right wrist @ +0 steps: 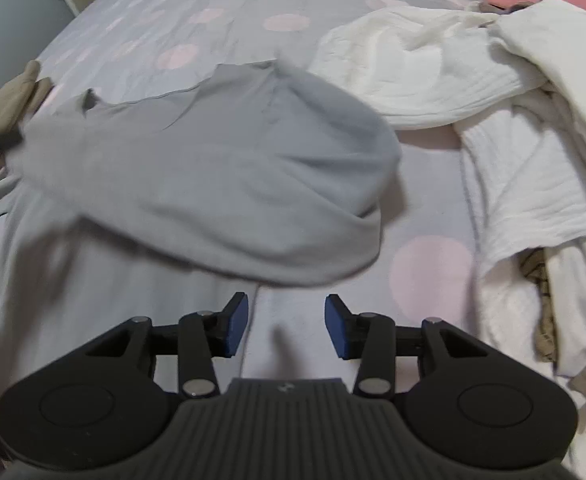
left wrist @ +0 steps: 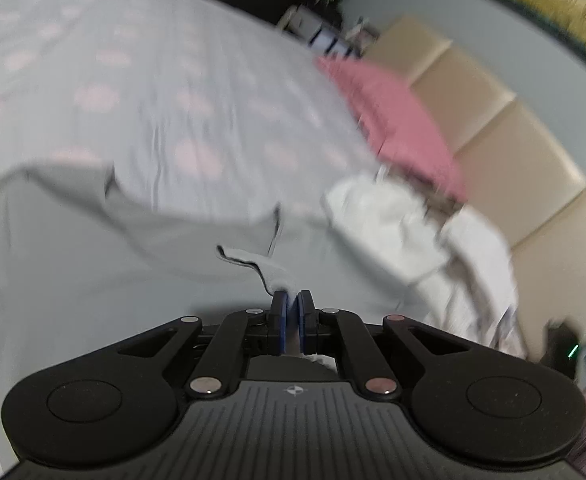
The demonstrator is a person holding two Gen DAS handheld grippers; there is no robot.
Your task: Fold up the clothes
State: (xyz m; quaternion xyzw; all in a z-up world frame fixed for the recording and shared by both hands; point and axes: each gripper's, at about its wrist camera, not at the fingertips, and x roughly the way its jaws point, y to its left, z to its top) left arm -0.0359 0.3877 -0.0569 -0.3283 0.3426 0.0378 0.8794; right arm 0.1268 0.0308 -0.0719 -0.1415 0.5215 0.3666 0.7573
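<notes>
Home bedroom — bed [right wrist: 293, 12], padded headboard [left wrist: 493, 128]

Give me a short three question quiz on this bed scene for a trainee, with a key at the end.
1. True or false: the left tongs are shut on an edge of the grey garment.
2. Multiple choice: the right tongs are A) shut on the white clothes, B) open with nothing between them, C) shut on the pink pillow.
3. Fill in: the pile of white clothes lies on the spotted ____.

Key: 1 true. 2 B. 3 bedsheet.
</notes>
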